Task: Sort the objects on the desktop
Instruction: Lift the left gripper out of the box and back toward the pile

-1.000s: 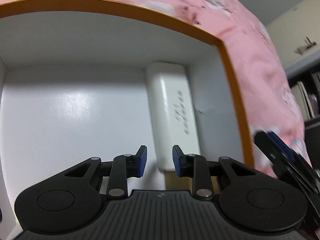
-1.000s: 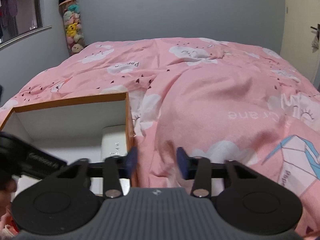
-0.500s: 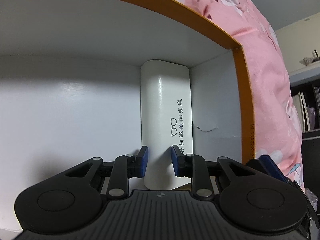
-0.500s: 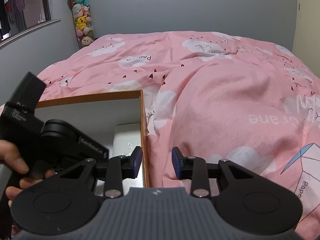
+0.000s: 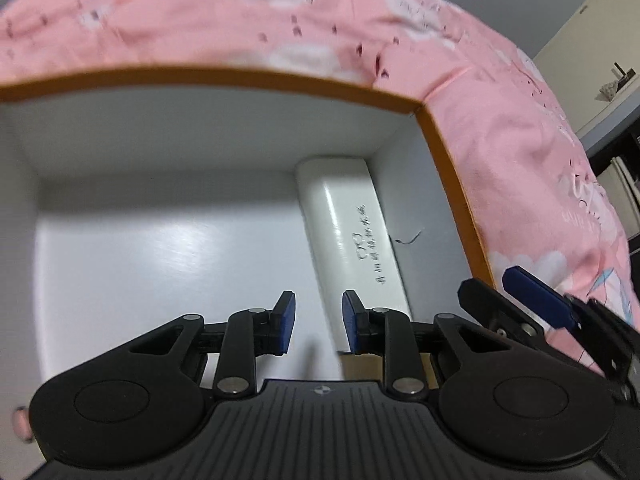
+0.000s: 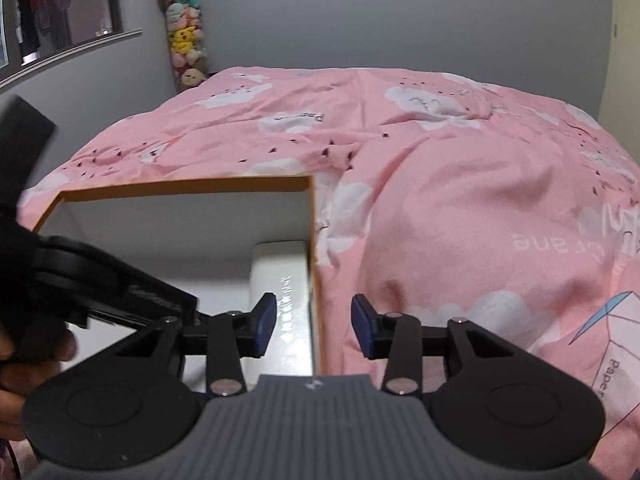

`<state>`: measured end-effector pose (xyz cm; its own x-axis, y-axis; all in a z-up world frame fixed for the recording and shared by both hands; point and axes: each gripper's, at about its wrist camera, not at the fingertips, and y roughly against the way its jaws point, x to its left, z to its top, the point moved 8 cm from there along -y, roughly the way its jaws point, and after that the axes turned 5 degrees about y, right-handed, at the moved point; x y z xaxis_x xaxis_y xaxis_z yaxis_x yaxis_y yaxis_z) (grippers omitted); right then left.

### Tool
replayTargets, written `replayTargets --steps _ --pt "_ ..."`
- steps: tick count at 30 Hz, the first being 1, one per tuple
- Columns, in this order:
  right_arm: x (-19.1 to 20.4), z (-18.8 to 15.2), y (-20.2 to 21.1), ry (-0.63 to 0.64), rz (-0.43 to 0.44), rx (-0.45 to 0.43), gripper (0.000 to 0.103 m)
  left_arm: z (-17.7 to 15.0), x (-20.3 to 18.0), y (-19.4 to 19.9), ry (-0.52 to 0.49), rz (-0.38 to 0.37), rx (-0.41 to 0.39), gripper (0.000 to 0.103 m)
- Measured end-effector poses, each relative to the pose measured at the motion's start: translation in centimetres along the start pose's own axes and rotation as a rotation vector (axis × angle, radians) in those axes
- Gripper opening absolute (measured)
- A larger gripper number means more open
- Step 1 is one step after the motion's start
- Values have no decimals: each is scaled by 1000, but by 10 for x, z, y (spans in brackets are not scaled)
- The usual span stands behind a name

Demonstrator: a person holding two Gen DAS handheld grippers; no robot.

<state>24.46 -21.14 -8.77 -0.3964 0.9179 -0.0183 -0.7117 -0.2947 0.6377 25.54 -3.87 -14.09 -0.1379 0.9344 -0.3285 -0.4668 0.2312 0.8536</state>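
White case: a long glossy white case (image 5: 352, 240), printed with a spectacles mark and script, lies flat inside the box (image 5: 256, 80), along its right wall with its far end at the far right corner.
Box: orange-edged, white inside, set on the pink quilt (image 6: 460, 184); apart from the case its floor shows bare.
Left gripper (image 5: 316, 322): over the box and pointing down into it, jaws parted a little with nothing between them; the case's near end sits just past the right-hand pad and looks clear of it.
Right gripper (image 6: 314, 330): jaws opening, empty, straddling the box's right wall without pressing on it.
Done: by the inspector's judgement, one item sorted into the box and let go.
Left: no other loose object appears in either view, so what remains cannot be told.
Hand: part of a hand (image 6: 24, 356) on the left gripper's handle, at the left edge of the right wrist view.
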Motion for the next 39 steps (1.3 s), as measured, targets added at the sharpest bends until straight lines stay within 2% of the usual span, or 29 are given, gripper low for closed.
replayTargets --steps 1,3,7,10,15,25,29,34,39 --pt "2 -1 1 5 3 0 47 -1 0 8 -7 15 -24 29" --pt "7 -1 5 18 13 -12 55 -3 -5 25 -28 34 -61 29" --pt "17 0 13 25 36 -24 60 -9 -11 51 -78 43 -115 29" --pt "24 1 21 16 69 -28 66 -12 -18 60 -118 67 -144 29" --pt "34 -2 33 39 63 -38 73 -24 -13 76 -141 95 -170 32" --pt "53 -24 51 33 106 4 77 -58 4 87 -155 142 -162 34" --pt "59 -33 57 25 120 22 78 -66 8 98 -170 158 -194 35" --pt "65 -43 63 1 143 42 82 -77 12 111 -167 133 -237 36" --pt "74 -52 67 12 165 51 83 -86 18 115 -165 142 -241 36"
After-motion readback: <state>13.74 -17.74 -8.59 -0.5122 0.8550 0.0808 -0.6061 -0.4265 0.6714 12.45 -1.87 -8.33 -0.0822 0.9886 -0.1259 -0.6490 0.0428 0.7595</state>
